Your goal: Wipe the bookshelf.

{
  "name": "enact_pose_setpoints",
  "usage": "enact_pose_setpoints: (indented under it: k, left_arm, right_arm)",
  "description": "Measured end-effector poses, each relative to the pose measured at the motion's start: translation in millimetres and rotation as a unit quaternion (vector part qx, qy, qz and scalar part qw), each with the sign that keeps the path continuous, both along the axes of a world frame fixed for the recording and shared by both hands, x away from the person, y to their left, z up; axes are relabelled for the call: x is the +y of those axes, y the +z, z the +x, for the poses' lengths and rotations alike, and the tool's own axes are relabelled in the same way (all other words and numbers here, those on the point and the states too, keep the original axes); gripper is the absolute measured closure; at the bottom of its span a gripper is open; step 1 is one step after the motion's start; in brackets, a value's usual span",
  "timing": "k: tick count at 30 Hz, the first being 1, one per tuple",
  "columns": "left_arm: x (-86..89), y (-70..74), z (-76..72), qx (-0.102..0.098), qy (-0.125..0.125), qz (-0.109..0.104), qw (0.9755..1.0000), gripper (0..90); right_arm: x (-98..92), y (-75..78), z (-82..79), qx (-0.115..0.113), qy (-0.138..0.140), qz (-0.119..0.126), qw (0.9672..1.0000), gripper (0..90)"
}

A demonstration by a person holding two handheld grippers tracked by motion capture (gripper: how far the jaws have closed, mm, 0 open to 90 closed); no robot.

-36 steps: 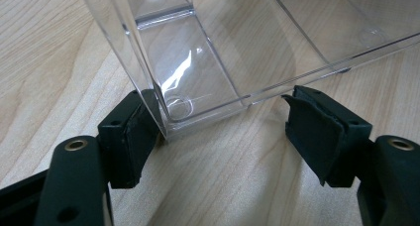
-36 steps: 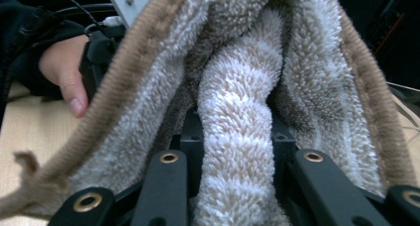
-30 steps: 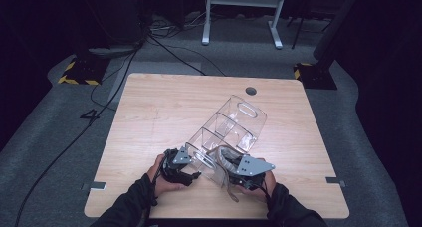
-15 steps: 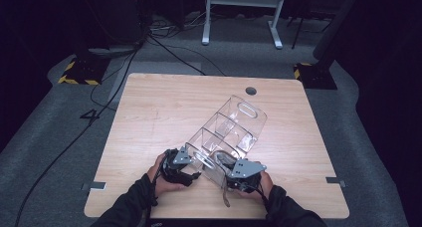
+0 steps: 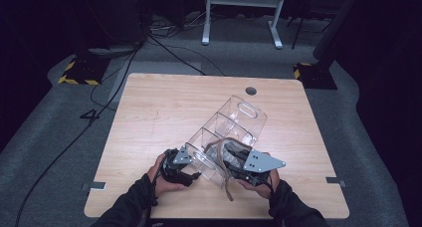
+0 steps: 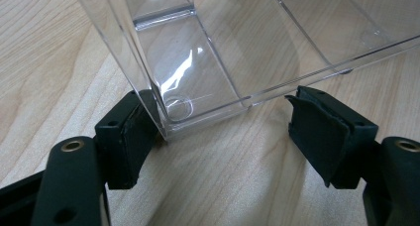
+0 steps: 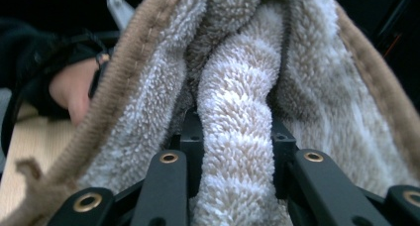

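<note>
Now the right gripper point(image 5: 234, 168), clenched on a folded beige terry towel with brown piping point(image 7: 237, 107), has lifted slightly at the near end of the clear plastic divided organiser bin point(image 5: 230, 128) lying on the wooden surface point(image 5: 159, 107); likely wiping or loading it. Left gripper point(image 6: 225, 132) sits with jaws spread, one pad touching the bin's near corner, the other apart, no grip.

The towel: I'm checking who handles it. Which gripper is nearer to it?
Right. The right gripper is shut on a fold of the towel. The left gripper is off to the side at the near corner of the clear organizer, jaws open around it.
</note>
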State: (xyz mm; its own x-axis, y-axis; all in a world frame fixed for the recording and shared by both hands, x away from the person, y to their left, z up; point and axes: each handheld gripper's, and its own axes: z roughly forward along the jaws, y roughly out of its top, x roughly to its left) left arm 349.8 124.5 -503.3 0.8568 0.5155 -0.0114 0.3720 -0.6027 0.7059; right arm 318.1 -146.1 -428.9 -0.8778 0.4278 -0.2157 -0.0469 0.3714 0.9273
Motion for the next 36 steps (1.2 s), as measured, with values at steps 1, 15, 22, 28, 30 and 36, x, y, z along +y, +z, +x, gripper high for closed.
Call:
enact_pose_setpoints:
  k: [1, 15, 22, 28, 30, 36]
  left_arm:
    - [0.0, 0.0, 0.0, 0.0, 0.0, 0.0, 1.0, 27.1]
    - [0.3, 0.1, -0.3, -0.002, 0.0, 0.004, 1.0, 25.2]
    - [0.1, 0.0, -0.4, -0.001, 0.002, 0.002, 1.0, 25.1]
    - [0.3, 0.1, -0.3, -0.002, 0.0, 0.004, 1.0, 25.1]
    - [0.1, 0.0, -0.3, -0.001, 0.001, 0.002, 1.0, 25.1]
    - [0.3, 0.1, -0.4, -0.001, 0.001, 0.004, 1.0, 25.1]
  right_arm:
    - [1.1, -3.4, 0.7, 0.003, 0.0, -0.003, 1.0, 69.7]
    - [14.1, -68.5, 3.2, 0.097, -0.015, -0.066, 0.9929, 70.3]
    - [0.2, -9.7, -5.2, 0.03, -0.01, 0.02, 0.9993, 70.2]
    - [-4.3, 3.5, -1.9, 0.004, -0.025, 0.036, 0.999, 70.1]
    - [0.5, -4.7, -1.5, -0.003, -0.023, 0.015, 0.9996, 70.1]
    - [11.4, -36.6, -0.5, 0.038, -0.017, -0.033, 0.9986, 70.1]
